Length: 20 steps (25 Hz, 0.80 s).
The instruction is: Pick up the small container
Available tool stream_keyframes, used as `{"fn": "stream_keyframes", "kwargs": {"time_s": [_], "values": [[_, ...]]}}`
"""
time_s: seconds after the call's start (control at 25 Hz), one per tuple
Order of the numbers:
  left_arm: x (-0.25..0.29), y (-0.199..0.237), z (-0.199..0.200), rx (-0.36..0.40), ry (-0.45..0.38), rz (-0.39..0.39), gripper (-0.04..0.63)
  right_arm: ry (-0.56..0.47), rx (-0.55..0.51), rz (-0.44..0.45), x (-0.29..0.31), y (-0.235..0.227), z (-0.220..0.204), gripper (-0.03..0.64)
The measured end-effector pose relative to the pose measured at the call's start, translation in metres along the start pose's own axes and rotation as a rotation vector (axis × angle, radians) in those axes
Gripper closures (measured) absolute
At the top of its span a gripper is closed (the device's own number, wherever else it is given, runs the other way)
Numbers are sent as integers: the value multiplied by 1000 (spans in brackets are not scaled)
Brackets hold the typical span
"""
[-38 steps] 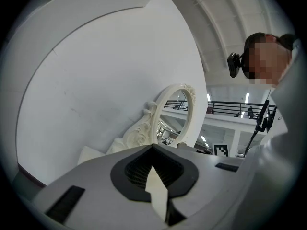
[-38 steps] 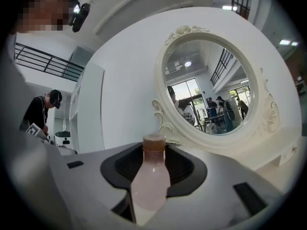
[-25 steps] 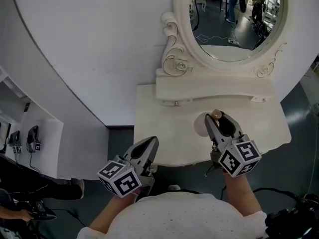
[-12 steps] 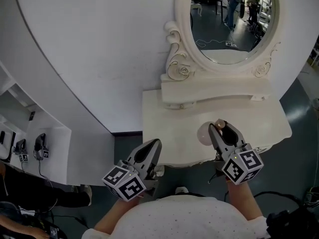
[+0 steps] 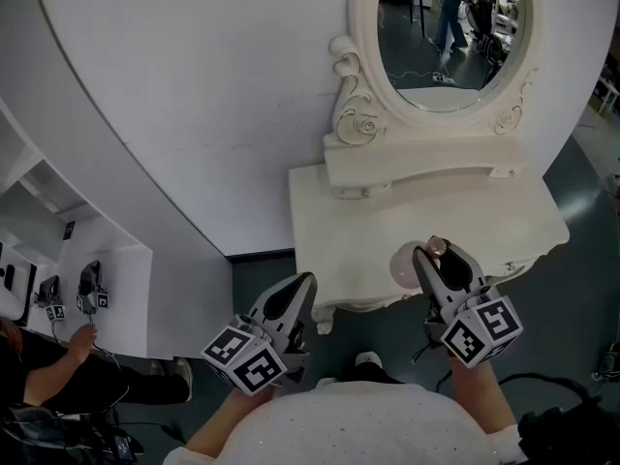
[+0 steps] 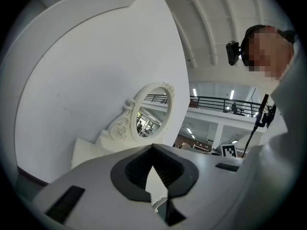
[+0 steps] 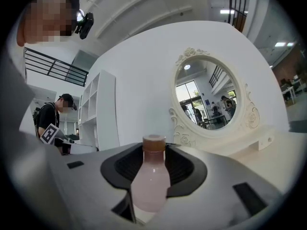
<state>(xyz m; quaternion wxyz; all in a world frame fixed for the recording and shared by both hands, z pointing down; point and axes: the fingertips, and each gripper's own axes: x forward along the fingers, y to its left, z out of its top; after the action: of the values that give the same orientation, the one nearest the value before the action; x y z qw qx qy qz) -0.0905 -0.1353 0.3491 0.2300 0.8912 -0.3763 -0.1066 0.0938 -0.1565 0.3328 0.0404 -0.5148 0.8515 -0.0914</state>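
Observation:
The small container (image 7: pixel 149 176) is a pale pink bottle with a brown cap. It stands upright in the dark hollow between the jaws of my right gripper (image 7: pixel 154 146), which is shut on it. In the head view the right gripper (image 5: pixel 433 253) holds the bottle (image 5: pixel 407 264) at the front edge of the white vanity table (image 5: pixel 484 216), off its top. My left gripper (image 5: pixel 298 284) hangs left of the table's front corner, over the dark floor. In the left gripper view its jaws meet at the tip (image 6: pixel 153 146) with nothing between them.
An oval mirror (image 5: pixel 441 27) in a carved white frame stands at the back of the vanity, against a curved white wall (image 5: pixel 194 85). White shelves (image 5: pixel 58 240) are at the far left, with a person's arm (image 5: pixel 48 376) below them. Another person (image 7: pixel 50 116) shows in the right gripper view.
Both grippers have drawn back from the vanity toward me. The bottle has come with the right gripper from over the table top to its front edge.

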Motion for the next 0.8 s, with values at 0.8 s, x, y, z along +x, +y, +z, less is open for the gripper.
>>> {"fn": "stream_keyframes", "kwargs": {"time_s": [0.8], "values": [[-32, -12, 2, -1, -6, -51, 594, 4, -19, -22, -18, 40, -3, 469]]}}
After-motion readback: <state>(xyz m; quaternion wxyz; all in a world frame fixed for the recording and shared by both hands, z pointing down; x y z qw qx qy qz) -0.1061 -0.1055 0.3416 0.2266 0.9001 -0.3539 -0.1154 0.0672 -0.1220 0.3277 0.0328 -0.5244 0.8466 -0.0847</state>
